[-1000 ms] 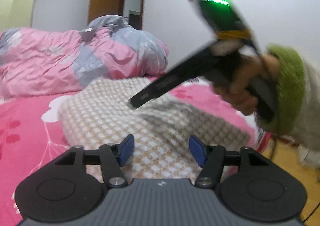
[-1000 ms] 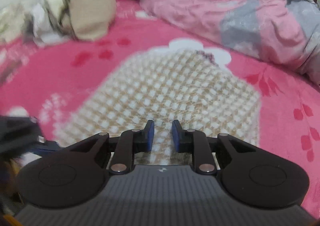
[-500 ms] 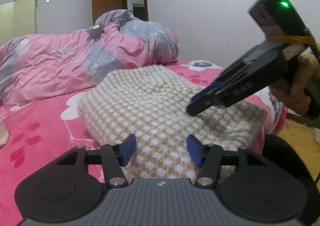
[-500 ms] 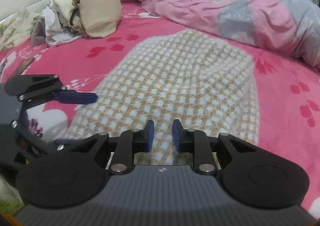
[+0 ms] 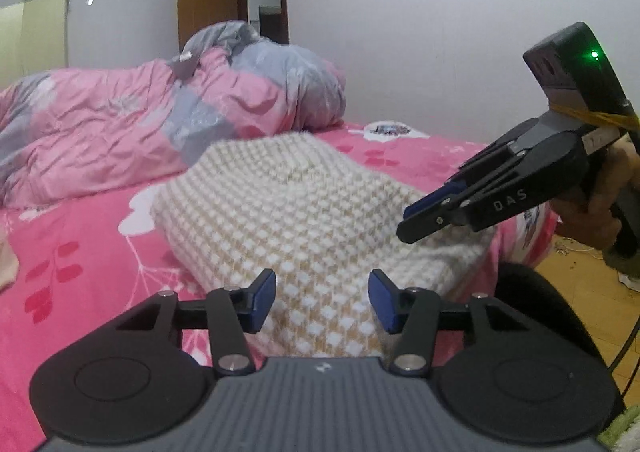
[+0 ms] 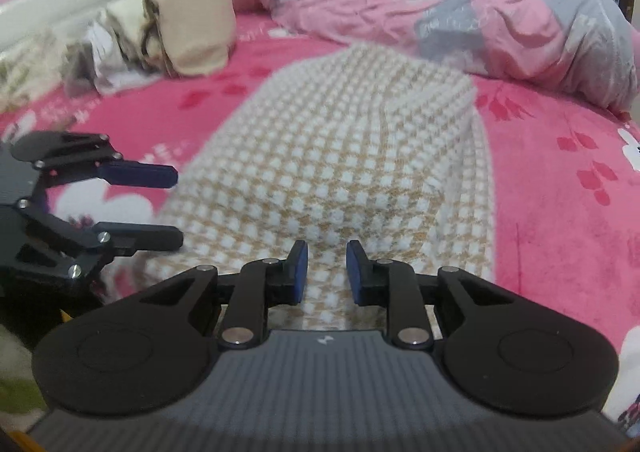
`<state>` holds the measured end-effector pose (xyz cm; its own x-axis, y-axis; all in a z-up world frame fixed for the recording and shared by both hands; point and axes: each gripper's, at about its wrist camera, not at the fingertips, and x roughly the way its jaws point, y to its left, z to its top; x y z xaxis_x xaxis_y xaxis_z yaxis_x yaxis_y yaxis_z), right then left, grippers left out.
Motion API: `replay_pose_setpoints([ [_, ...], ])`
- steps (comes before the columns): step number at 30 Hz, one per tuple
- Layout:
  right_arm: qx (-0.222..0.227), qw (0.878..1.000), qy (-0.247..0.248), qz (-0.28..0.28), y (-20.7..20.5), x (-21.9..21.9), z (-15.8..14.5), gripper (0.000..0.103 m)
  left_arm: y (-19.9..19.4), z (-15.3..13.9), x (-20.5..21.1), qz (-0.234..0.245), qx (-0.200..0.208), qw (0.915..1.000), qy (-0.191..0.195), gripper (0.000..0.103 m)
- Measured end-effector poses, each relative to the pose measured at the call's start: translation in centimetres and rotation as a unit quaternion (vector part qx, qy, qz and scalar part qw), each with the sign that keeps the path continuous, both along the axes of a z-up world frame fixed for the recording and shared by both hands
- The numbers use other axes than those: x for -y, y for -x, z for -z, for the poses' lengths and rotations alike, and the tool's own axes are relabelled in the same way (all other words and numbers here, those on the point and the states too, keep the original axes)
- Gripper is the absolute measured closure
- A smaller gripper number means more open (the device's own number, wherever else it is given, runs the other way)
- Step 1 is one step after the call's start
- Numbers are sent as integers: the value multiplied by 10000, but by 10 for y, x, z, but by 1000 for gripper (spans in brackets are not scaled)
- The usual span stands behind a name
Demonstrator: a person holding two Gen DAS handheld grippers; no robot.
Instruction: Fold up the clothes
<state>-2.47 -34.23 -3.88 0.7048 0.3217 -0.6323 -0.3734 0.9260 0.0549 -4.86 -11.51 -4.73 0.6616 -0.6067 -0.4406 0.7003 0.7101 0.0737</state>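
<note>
The checked knit garment (image 5: 304, 212) lies in a compact block on the pink bed (image 5: 80, 252), near its foot edge. It could be mid-fold or already folded, honestly can't tell. The left hand-held gripper (image 5: 322, 298) hovers low at its near edge, jaws wide, nothing held. The right hand-held gripper (image 6: 325, 270) points in low too, jaws narrow but gapped, empty.

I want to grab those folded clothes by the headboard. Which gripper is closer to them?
Left. The left gripper is on the side of the clothes pile; the right gripper sits over the checked sweater.
</note>
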Motion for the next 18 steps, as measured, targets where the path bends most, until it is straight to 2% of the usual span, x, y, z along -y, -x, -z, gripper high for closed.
replay_pose_setpoints([
  [4,209,9995,-199,-85,2,-4,-11,83,-7,7,10,112,-244,9995,-162,51],
  [6,337,9991,-205,-152,-3,-10,-19,83,-6,8,8,109,-238,9996,-84,51],
  [13,687,9949,-371,-642,-22,-43,-44,83,-7,3,-35,-272,-621,9955,664,49],
  [16,315,9944,-126,-1002,-34,-68,-29,83,-14,11,-54,-548,-873,9910,858,49],
  [18,-45,9925,328,-1178,-44,-83,1,83,-18,18,-63,-675,-1061,9872,979,50],
])
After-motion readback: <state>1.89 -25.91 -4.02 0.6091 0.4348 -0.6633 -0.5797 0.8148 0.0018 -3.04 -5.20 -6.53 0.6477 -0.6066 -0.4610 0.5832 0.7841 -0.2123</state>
